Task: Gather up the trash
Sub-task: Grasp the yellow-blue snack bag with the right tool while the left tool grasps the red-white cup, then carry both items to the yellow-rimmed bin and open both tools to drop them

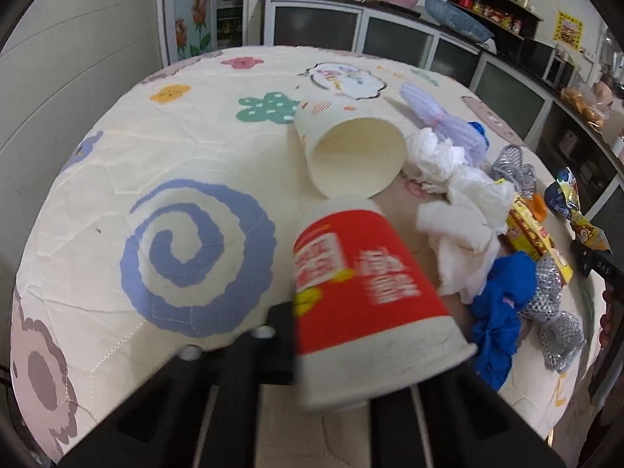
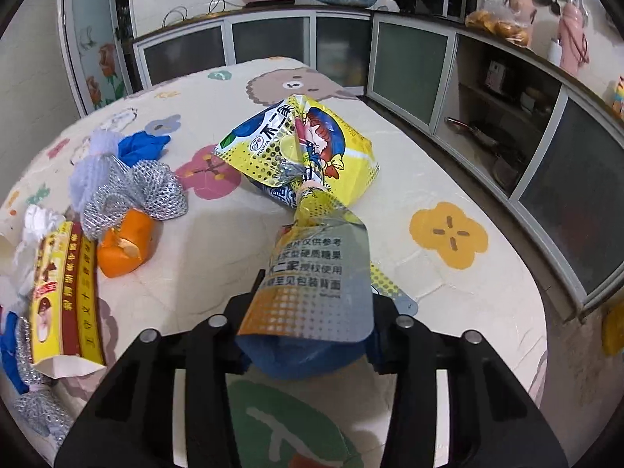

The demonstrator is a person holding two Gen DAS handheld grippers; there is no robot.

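**Both tongs loaded; remaining trash lies right of left tongs**

While the left gripper [image 1: 351,335] pinches a red paper cup [image 1: 362,273] at lower centre, long axis running up-frame, a white cup [image 1: 351,156] lies just beyond it.

Right view: right gripper [image 2: 308,327] clamps a yellow candy wrapper [image 2: 308,195] at centre; an orange peel [image 2: 124,245] sits left.

Even indoor light falls from overhead, casting soft shadows under the white paper cup [image 1: 353,156] beyond the fingers. The red cup [image 1: 366,292] between the left fingers is motion-blurred, while the candy bag [image 2: 308,179] shows foil glare. Fisheye distortion bends both frames, with dark vignetted corners.
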